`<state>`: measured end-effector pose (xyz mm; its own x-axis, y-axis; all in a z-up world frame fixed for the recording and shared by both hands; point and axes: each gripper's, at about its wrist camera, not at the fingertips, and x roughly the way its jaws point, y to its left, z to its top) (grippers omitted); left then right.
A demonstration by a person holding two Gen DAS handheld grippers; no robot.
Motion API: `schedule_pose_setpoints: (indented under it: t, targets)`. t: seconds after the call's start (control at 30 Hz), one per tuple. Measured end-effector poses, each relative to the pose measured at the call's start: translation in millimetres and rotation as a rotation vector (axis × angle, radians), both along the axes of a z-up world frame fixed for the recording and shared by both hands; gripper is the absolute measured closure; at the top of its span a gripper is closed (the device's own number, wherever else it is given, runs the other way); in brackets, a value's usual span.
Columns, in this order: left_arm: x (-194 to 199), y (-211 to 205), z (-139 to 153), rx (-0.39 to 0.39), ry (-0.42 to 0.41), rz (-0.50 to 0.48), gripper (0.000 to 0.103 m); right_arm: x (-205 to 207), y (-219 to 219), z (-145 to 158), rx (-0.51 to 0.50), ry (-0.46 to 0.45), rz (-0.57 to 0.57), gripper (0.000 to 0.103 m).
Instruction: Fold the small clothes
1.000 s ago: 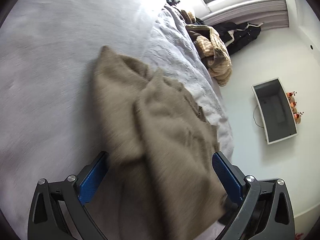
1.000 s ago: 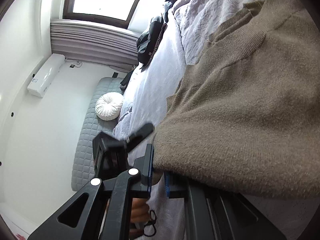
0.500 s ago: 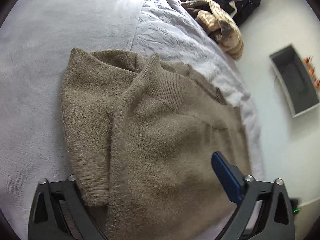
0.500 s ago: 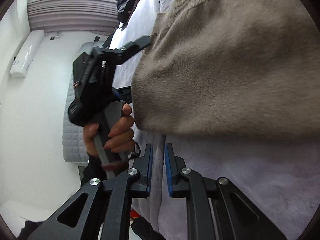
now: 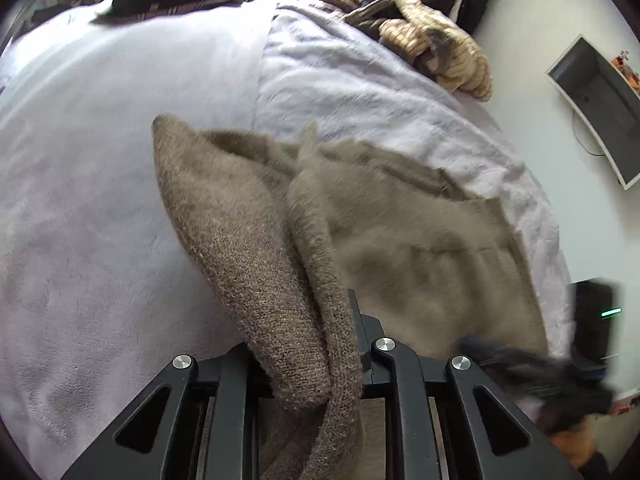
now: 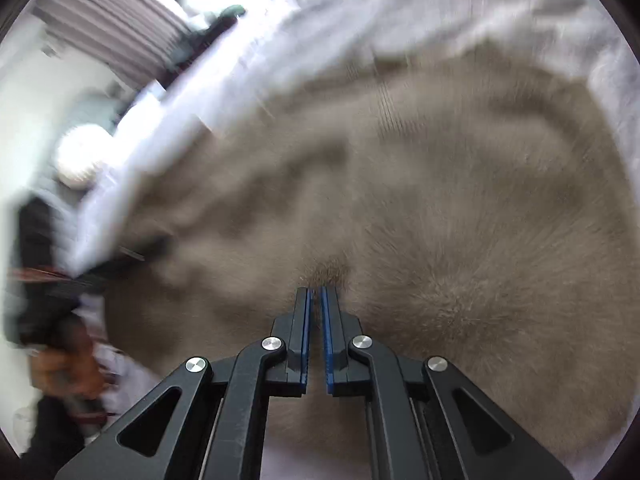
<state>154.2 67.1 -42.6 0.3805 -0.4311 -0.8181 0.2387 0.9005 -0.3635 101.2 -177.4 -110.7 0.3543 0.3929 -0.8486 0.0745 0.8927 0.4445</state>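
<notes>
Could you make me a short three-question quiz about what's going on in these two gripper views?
1. True or false: the brown sweater lies on a pale lilac blanket.
2. Which gripper has sweater fabric between its fingers: left or right?
3. What lies near the bed's far edge: A) striped tan garment, B) red towel, C) blue jeans?

Key: 1 true. 2 the left gripper, its jaws closing; the right gripper is shut, empty. 3 A.
</notes>
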Motion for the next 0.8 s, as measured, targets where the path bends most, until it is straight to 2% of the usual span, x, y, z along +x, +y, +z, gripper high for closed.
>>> schedule_pose_setpoints:
  t: [0.13, 0.23, 0.3, 0.47, 0.6, 0.7, 0.8]
  targets:
    - [-5, -29, 35, -0.002, -0.074, -0.044, 0.082, -5, -2, 0, 0.003, -0.046, 0.012, 0.098]
    - [-7, -61, 61, 0.000, -0.124, -0.092, 0.082, -13, -17, 2, 0.086, -0.063, 0.021, 0.098]
    - [-10, -84, 73, 0.007, -0.152, -0.131, 0.082, -23, -37, 9, 0.156, -0.075, -0.002, 0.098]
    - [-18, -162, 92, 0.061, -0.203, -0.264, 0.082, -51, -101, 25, 0.230, -0.139, -0.113, 0.098]
    - [-25, -232, 83, 0.098, -0.198, -0.374, 0.082, -70, -152, 18, 0.338, -0.156, -0.215, 0.093]
    - [-27, -283, 55, 0.176, -0.167, -0.433, 0.082, -80, -172, -3, 0.413, -0.124, -0.253, 0.093]
    - [-31, -305, 27, 0.256, -0.124, -0.433, 0.078, -83, -180, -20, 0.516, -0.127, -0.285, 0.096]
